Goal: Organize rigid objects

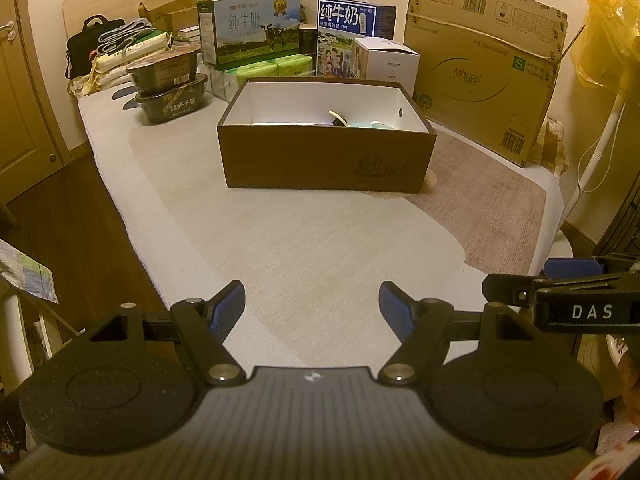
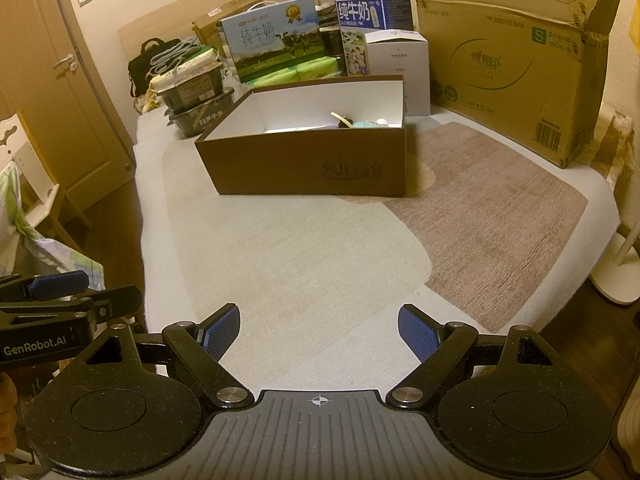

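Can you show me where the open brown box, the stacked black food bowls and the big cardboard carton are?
open brown box [image 1: 320,160], left wrist view, front wall.
stacked black food bowls [image 1: 170,84], left wrist view, facing side.
big cardboard carton [image 2: 512,80], right wrist view, printed front.

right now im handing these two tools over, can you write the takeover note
Left tool: open, holding nothing, hovering over the near end of the bed mat.
Right tool: open, holding nothing, beside the left one.
Brown box sits open mid-mat; a few small items lie in its far right corner, too small to identify.
Done: those items are boxed.
Left: no loose objects visible on the mat; check the cartons and stacked trays behind the box.
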Tool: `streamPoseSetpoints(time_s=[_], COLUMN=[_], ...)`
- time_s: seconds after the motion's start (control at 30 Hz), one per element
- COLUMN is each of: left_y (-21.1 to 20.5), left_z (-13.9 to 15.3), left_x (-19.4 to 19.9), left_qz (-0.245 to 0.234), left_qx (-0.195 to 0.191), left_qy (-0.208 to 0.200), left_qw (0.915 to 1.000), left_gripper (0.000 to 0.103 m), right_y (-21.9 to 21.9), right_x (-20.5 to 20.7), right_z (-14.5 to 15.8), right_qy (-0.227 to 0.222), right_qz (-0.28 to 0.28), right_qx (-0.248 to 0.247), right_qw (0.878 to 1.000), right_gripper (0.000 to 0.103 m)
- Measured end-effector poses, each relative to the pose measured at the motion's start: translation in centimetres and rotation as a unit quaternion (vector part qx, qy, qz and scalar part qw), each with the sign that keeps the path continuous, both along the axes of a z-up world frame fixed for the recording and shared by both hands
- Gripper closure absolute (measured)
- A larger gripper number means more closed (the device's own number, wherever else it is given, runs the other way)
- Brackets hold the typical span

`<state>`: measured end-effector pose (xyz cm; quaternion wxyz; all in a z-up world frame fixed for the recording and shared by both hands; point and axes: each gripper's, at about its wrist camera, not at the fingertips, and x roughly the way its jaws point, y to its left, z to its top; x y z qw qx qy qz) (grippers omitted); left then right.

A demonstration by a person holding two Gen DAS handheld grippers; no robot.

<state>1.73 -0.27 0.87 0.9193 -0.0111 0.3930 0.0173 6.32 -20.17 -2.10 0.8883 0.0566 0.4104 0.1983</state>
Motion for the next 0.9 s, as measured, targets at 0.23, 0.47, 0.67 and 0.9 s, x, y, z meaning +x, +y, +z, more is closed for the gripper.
streamPoseSetpoints(time_s=[0.23,0.47,0.67,0.9], left_y=[-0.22,-0.34,-0.33,-0.41], left_z=[0.01,0.02,0.02,0.01], left_x=[0.05,0.11,0.09,0.20], left_qz=[-0.002,-0.003,-0.004,-0.006], left_qx=[0.001,0.001,0.001,0.001], left_qy=[0.000,0.000,0.000,0.000], left_qw=[1.0000,1.0000,1.0000,1.0000], left_gripper=[0.031,0.031,0.031,0.031], right_y=[-0.02,-0.03,-0.03,-0.05], right_x=[0.01,0.00,-0.01,0.01], right_z=[-0.01,-0.01,0.00,0.00], right_qy=[0.000,0.000,0.000,0.000], right_qz=[0.000,0.000,0.000,0.000], right_qx=[0.000,0.000,0.000,0.000], right_qw=[1.000,1.000,1.000,1.000], right_gripper=[0.017,0.017,0.017,0.017])
